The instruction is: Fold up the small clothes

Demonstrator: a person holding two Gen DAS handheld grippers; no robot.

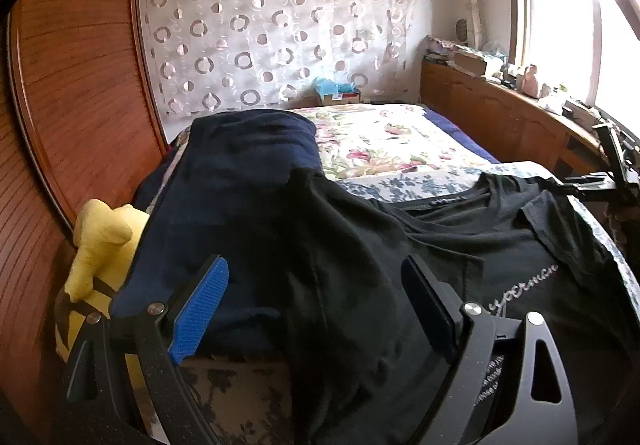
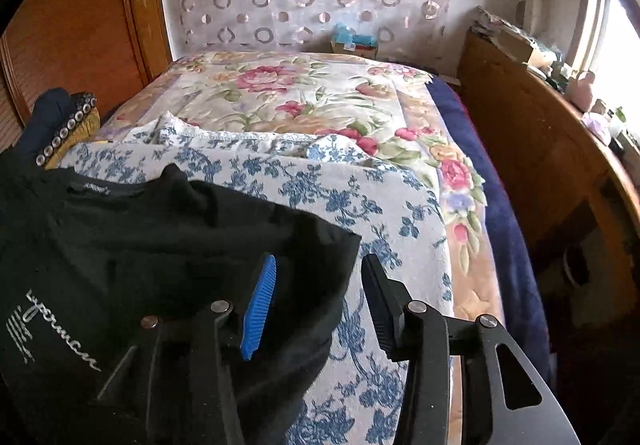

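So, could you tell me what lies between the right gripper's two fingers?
The black shirt's sleeve edge and the blue floral cloth beneath it, seen in the right wrist view; the right gripper is open.

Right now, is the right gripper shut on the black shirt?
No, the right gripper is open, its blue pad over the black shirt edge.

a floral bedspread (image 2: 304,93) with pink roses covers the bed, a blue-flowered white cloth (image 2: 360,201) lying over its near part. a sheer curtain (image 1: 276,25) with ring patterns hangs behind. a wooden wardrobe (image 1: 76,93) stands at left, a cluttered wooden ledge (image 1: 508,89) runs under the window, and a yellow plush toy (image 1: 96,245), perhaps, sits beside the bed.
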